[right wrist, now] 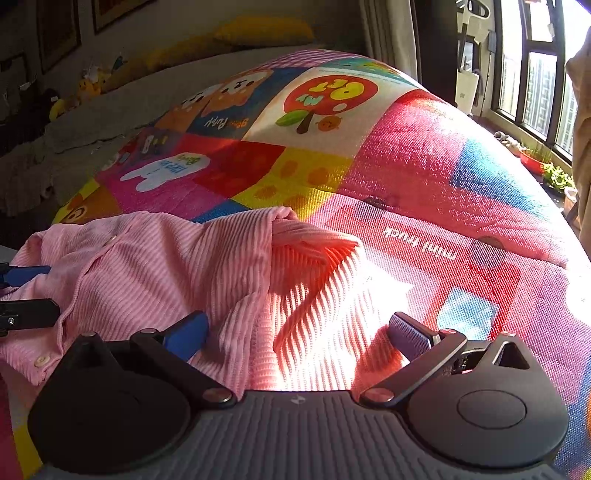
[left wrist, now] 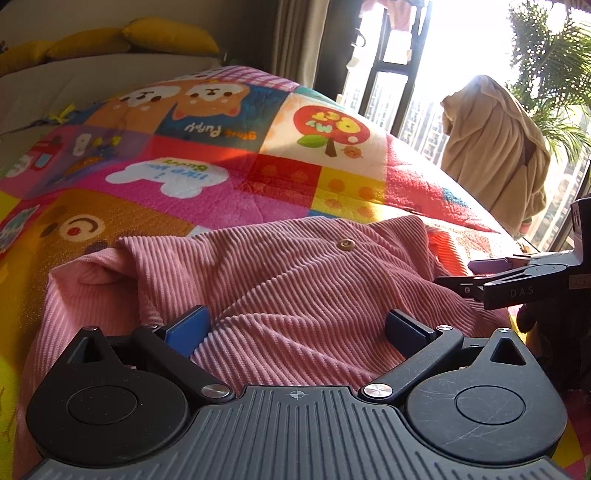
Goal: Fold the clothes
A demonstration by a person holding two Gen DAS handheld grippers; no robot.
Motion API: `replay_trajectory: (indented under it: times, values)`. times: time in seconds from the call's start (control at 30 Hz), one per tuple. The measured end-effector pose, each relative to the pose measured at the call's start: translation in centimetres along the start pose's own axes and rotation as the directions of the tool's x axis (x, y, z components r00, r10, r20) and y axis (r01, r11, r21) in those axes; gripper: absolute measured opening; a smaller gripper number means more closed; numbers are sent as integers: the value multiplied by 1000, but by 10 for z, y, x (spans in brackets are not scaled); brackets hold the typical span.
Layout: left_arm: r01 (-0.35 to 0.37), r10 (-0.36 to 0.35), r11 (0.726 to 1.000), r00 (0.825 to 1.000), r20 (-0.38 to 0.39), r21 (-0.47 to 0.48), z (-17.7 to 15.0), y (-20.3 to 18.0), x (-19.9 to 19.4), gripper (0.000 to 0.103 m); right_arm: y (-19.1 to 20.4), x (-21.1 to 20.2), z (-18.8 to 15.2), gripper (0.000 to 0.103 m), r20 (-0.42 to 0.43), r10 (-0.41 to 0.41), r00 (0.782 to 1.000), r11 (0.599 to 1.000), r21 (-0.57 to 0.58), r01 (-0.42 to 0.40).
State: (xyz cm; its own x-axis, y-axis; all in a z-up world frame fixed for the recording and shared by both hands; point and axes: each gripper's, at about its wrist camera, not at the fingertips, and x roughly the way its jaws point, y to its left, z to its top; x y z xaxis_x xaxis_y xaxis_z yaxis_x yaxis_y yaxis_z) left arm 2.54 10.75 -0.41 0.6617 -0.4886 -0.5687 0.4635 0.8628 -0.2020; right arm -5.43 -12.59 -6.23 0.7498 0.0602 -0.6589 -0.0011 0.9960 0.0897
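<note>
A quilted patchwork blanket point(left wrist: 258, 173) covers the bed, its stitched squares printed with cartoon puppies, an apple tree and clouds in pink, red, yellow and blue; in the right wrist view its weave shows as a fine grid where sunlight strikes it. Behind it lies a plain grey-beige sheet point(right wrist: 122, 107) with plump yellow pillows point(left wrist: 170, 35) along the wall. By the tall dark-framed window point(left wrist: 384, 74) a fleecy beige garment point(left wrist: 495, 147) hangs draped in soft folds.

On the near part of the blanket lies the pink ribbed cardigan point(left wrist: 280, 280), a corduroy-like knit with narrow parallel ridges, rumpled into shallow mounds. Its sleeve point(right wrist: 314, 243) is bunched and twisted toward the right, glowing orange in the sun.

The left gripper point(left wrist: 295, 326) sits low over the cardigan with its jaws spread wide, the blue pads point(left wrist: 188, 328) resting on the fabric on either side of a raised fold, nothing pinched between them. The right gripper point(right wrist: 297, 332) is likewise spread wide over the sunlit edge of the knit, its ridged pad point(right wrist: 408, 332) near the blanket.

A round brass-coloured button point(left wrist: 346, 244) sits near the garment's top edge; paler buttons point(right wrist: 42, 360) line the placket.
</note>
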Motion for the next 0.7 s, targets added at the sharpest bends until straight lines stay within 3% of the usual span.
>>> replay_trajectory:
  times: [0.7]
  values:
    - [-4, 4, 1000, 1000, -3, -8, 0, 1, 1, 103, 2, 0, 1, 103, -9, -17, 1000, 1000, -23, 17]
